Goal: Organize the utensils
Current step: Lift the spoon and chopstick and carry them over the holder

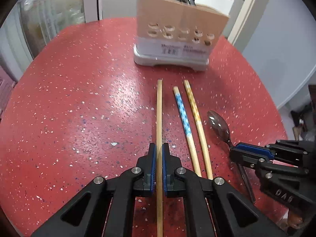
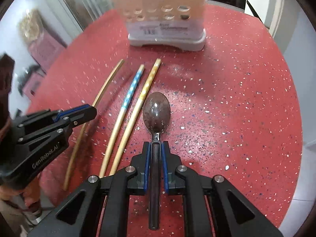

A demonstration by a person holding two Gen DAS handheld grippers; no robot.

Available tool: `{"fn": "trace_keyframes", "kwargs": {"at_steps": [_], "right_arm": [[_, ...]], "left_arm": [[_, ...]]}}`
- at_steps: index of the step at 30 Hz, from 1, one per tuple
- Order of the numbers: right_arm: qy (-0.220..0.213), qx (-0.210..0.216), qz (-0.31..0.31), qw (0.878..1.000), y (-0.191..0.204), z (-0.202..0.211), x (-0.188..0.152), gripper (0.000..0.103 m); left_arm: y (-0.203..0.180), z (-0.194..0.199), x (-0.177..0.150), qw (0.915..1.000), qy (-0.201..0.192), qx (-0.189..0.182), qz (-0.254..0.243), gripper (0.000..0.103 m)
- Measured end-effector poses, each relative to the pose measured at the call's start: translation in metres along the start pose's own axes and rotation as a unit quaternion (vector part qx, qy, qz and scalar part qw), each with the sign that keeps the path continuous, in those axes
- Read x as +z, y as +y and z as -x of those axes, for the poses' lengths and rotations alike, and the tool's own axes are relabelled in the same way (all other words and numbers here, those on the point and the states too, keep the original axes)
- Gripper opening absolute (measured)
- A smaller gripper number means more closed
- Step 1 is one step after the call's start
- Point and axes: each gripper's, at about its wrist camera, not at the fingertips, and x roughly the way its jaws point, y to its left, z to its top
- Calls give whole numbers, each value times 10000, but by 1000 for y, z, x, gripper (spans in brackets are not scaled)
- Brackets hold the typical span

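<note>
My left gripper (image 1: 159, 148) is shut on a plain bamboo chopstick (image 1: 159, 108), which runs straight ahead between the blue pads. To its right on the red table (image 1: 79, 98) lie a blue-patterned chopstick (image 1: 182, 112) and a yellow-patterned chopstick (image 1: 194, 108). My right gripper (image 2: 157, 146) is shut on the dark handle of a spoon (image 2: 156, 112), whose bowl faces up just ahead of the fingertips. In the right wrist view the left gripper (image 2: 92, 111) grips the plain chopstick (image 2: 108, 83) at the left. In the left wrist view the right gripper (image 1: 235, 152) sits on the spoon (image 1: 218, 126) at the right.
A beige utensil holder (image 1: 177, 31) with round holes and a white base stands at the table's far side, with several utensils in it; it also appears as the holder (image 2: 164, 9) in the right wrist view. The round table's edge curves close on both sides. A person's hand shows at the lower left.
</note>
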Motion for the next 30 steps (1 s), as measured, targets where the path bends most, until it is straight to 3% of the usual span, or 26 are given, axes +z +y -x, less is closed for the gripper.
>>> {"fn": "trace_keyframes", "kwargs": {"at_steps": [14, 30], "right_arm": [[-1240, 796, -83, 9890, -12, 80, 26, 12], [-2045, 737, 14, 9761, -24, 126, 97, 12]], "left_arm": [[5, 83, 31, 9930, -1139, -262, 182, 31], [-9, 146, 124, 9732, -2254, -441, 131, 31]]}}
